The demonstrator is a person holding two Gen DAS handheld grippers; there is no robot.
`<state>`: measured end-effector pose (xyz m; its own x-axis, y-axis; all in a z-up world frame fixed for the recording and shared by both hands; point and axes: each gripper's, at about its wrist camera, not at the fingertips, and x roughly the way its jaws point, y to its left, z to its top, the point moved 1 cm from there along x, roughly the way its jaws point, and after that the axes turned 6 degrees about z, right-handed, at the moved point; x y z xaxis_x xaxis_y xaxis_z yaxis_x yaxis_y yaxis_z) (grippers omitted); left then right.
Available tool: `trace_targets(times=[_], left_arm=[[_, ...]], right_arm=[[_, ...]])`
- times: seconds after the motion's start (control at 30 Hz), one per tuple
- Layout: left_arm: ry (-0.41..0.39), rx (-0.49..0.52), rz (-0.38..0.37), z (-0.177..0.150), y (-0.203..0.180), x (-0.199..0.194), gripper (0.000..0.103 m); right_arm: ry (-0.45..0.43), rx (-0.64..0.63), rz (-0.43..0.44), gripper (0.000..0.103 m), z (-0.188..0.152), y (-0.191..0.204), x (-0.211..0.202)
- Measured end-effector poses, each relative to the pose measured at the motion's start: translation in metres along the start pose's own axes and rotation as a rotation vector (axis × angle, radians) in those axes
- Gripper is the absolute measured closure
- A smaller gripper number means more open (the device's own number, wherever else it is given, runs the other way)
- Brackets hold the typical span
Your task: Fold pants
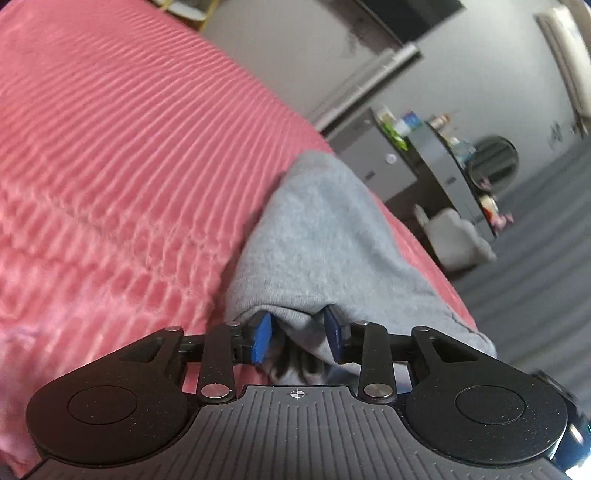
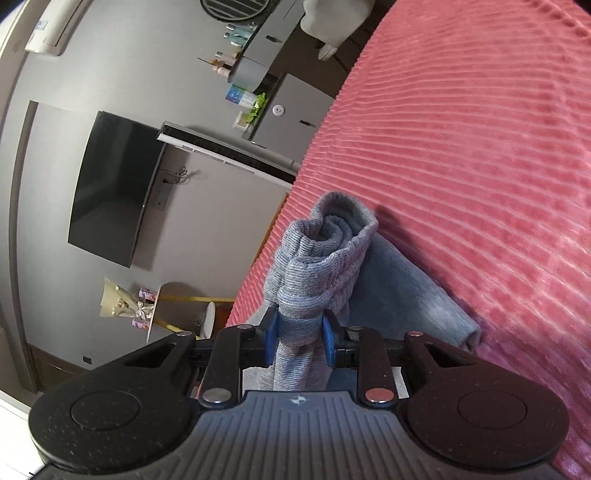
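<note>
Grey pants (image 1: 325, 236) on pink bedspread (image 1: 129, 166) | left tongs (image 1: 300, 338) pinch fabric edge; right tongs (image 2: 300, 341) clamp bunched cuff

I see a pink ribbed bedspread (image 1: 129, 147) under everything. Beyond it, a dark television (image 2: 110, 188) hangs on my grey wall (image 2: 44, 147).

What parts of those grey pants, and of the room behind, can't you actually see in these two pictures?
- Left wrist view: the grey pants trail out of sight beneath the left gripper.
- Right wrist view: the right gripper covers the pants' lower end.
- Both views: shelf bottles too small to identify.
</note>
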<state>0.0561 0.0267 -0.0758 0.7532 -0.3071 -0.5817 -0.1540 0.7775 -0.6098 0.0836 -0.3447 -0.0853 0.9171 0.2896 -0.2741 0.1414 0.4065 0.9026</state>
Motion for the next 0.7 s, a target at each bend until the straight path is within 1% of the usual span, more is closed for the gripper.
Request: trace_targets(times=[0.07,0.13,0.2,0.27,0.3,0.33,0.4,0.47,0.5,0.6,0.7], left_arm=[[0.022,0.053,-0.051,-0.001,-0.004,-0.008,0.053],[0.032,0.108,-0.085,-0.007,-0.014,-0.01,0.052],[0.034,0.148,-0.091,-0.012,-0.025,-0.008,0.049],[0.036,0.181,-0.066,-0.015,-0.031,-0.005,0.046],[0.032,0.191,-0.056,-0.018,-0.033,-0.005,0.045],[0.021,0.199,-0.036,-0.019,-0.033,-0.006,0.043],[-0.001,0.205,0.005,-0.019,-0.03,-0.007,0.032],[-0.013,0.187,0.056,-0.017,-0.027,-0.006,0.031],[-0.011,0.182,0.068,-0.017,-0.025,-0.005,0.031],[-0.016,0.18,0.129,-0.016,-0.022,-0.002,0.031],[-0.027,0.215,0.183,-0.016,-0.022,0.0,0.031]], right_arm=[[0.002,-0.014,-0.015,0.079,-0.002,-0.002,-0.003],[0.008,0.002,-0.022,0.078,-0.003,-0.008,-0.003],[0.024,0.03,-0.034,0.074,-0.004,-0.013,-0.002],[0.048,0.031,-0.062,0.06,-0.006,-0.018,0.002],[0.061,0.034,-0.073,0.05,-0.007,-0.021,0.004],[0.068,0.041,-0.08,0.046,-0.007,-0.023,0.006],[0.07,0.062,-0.075,0.044,-0.006,-0.028,0.006],[0.069,0.071,-0.074,0.041,-0.006,-0.029,0.008],[0.072,0.064,-0.083,0.039,-0.006,-0.028,0.01],[0.08,-0.002,-0.122,0.039,-0.008,-0.02,0.019],[0.083,-0.049,-0.161,0.039,-0.007,-0.012,0.029]])
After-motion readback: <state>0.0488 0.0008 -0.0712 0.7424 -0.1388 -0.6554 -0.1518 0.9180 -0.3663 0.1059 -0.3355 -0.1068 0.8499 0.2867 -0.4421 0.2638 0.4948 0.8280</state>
